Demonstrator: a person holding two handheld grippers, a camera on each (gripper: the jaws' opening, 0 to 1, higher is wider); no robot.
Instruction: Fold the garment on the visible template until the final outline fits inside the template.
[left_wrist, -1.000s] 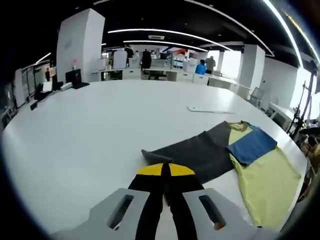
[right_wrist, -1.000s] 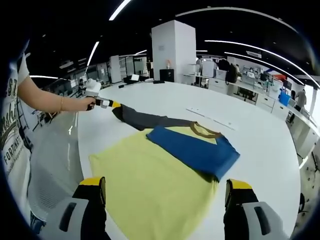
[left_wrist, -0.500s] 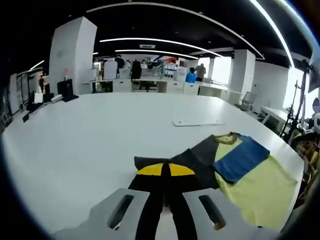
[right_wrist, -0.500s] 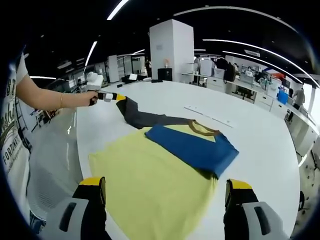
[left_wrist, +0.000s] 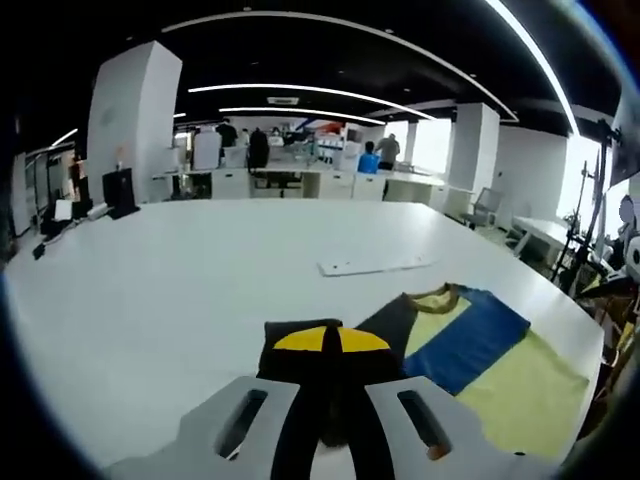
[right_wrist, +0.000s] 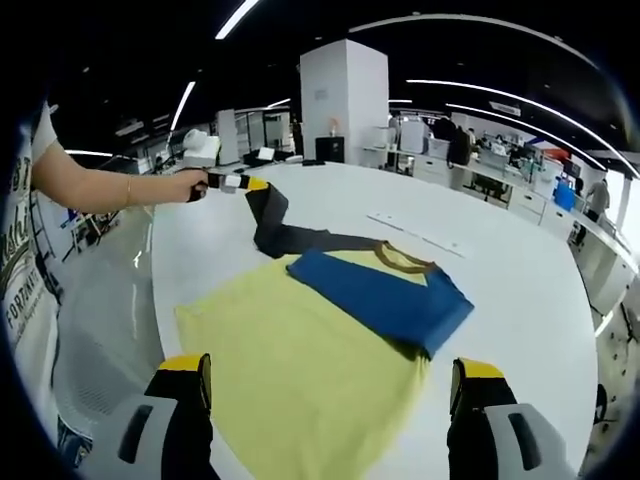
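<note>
One garment (right_wrist: 320, 350) on the white table (right_wrist: 500, 270): yellow body, blue sleeve (right_wrist: 385, 300) folded across it, dark grey sleeve (right_wrist: 285, 235) running to the upper left of the right gripper view. In that view the shirt fills the centre and lower middle. In the left gripper view it sits lower right (left_wrist: 500, 385).

Changes vs the earlier frames: my left gripper (right_wrist: 240, 183) has lifted the dark sleeve's end off the table. A second ago the sleeve lay flat and stretched out; now it rises steeply to the yellow-tipped jaws and drapes back toward the collar. In the left gripper view the dark cloth has bunched up right at my jaws and the shirt has shifted nearer the frame centre. Yellow body and blue sleeve unchanged.

Counts: one table surface in use, one shirt, two sleeves, one flat white board (left_wrist: 375, 265) lying on the table beyond the collar, two grippers.

Left gripper (left_wrist: 332, 340): jaws clamped together on the dark grey sleeve. Right gripper (right_wrist: 330, 390): jaws spread wide at the bottom of its view, gripping nothing, above the yellow hem.

My hand (right_wrist: 185, 185) shows at upper left of the right gripper view.
</note>
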